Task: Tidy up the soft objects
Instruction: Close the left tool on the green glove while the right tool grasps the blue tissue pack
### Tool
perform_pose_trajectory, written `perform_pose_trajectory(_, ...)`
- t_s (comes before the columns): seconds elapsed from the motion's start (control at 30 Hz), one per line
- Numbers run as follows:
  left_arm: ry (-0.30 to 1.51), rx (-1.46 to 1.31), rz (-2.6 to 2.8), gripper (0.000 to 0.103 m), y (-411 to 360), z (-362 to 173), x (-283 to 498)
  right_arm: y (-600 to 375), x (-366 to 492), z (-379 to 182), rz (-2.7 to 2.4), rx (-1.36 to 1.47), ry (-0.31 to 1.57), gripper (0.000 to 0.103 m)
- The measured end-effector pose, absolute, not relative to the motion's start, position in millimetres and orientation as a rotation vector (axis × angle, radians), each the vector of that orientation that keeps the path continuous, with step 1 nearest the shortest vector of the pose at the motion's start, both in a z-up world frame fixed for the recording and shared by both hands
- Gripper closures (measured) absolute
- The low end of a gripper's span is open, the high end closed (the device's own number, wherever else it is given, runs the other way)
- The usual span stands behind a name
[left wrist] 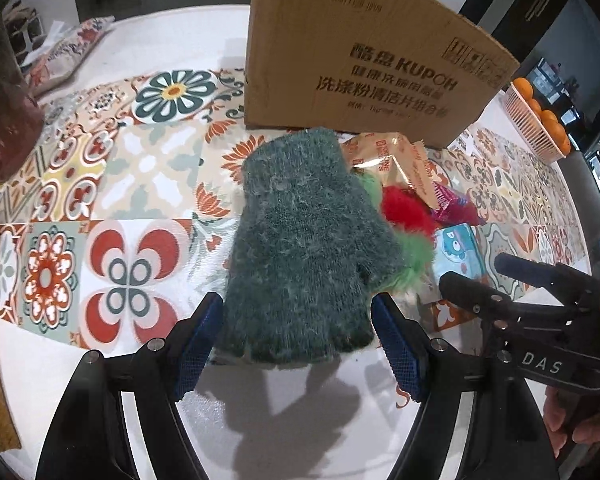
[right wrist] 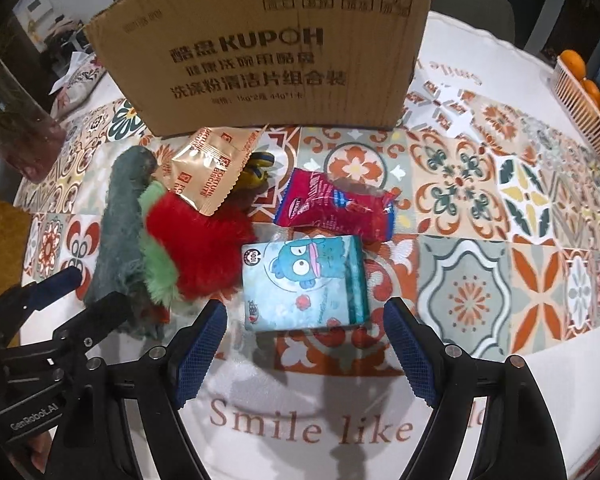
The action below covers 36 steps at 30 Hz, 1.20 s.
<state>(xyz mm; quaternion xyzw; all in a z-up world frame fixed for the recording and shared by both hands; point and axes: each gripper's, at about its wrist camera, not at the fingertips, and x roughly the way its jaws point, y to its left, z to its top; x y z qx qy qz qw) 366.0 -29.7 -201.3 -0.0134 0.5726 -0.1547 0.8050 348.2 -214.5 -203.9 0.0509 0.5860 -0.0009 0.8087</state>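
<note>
Approach step: left claw (left wrist: 298, 334) wide over green glove (left wrist: 300, 236), right claw (right wrist: 306, 338) wide over tissue pack (right wrist: 304, 284); next, close.

One cardboard box (right wrist: 260, 48) stands on the one table (right wrist: 480, 380). In front of it lie one dark green knitted glove (left wrist: 300, 248), one furry toy in red and green (right wrist: 196, 244), one gold biscuit packet (right wrist: 208, 168), one red snack packet (right wrist: 332, 204) and one blue tissue pack (right wrist: 304, 284) with a cartoon face. One basket (right wrist: 580, 108) holds oranges (right wrist: 572, 60); at least four show. Two claws are in view: left (left wrist: 296, 344) and right (right wrist: 304, 344).
</note>
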Motion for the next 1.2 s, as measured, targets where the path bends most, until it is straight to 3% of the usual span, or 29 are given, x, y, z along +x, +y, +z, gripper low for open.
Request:
perform_pose_trajectory(0.37,1.266,-0.082,-0.34,0.031,-30,-220,382,-214,366,-226,-0.007,0.11,1.289,0.022)
perform_pose_trajectory(0.57,1.23,-0.067,-0.32,0.044,-31,-214,378,-209,368,-226,0.003,0.102,1.264,0.025)
perform_pose_trajectory(0.6,1.227,-0.062,-0.316,0.049,-31,-213,377,-208,369,-226,0.003,0.103,1.263,0.03)
perform_pose_trajectory(0.73,1.207,-0.048,-0.291,0.069,-30,-209,372,-209,365,-225,0.001,0.108,1.259,0.03)
perform_pose_trajectory(0.83,1.199,-0.047,-0.29,0.075,-27,-206,366,-209,359,-223,0.01,0.118,1.256,0.03)
perform_pose_trajectory(1.2,1.113,-0.001,-0.267,0.078,-24,-182,341,-213,327,-200,0.024,0.122,1.2,0.03)
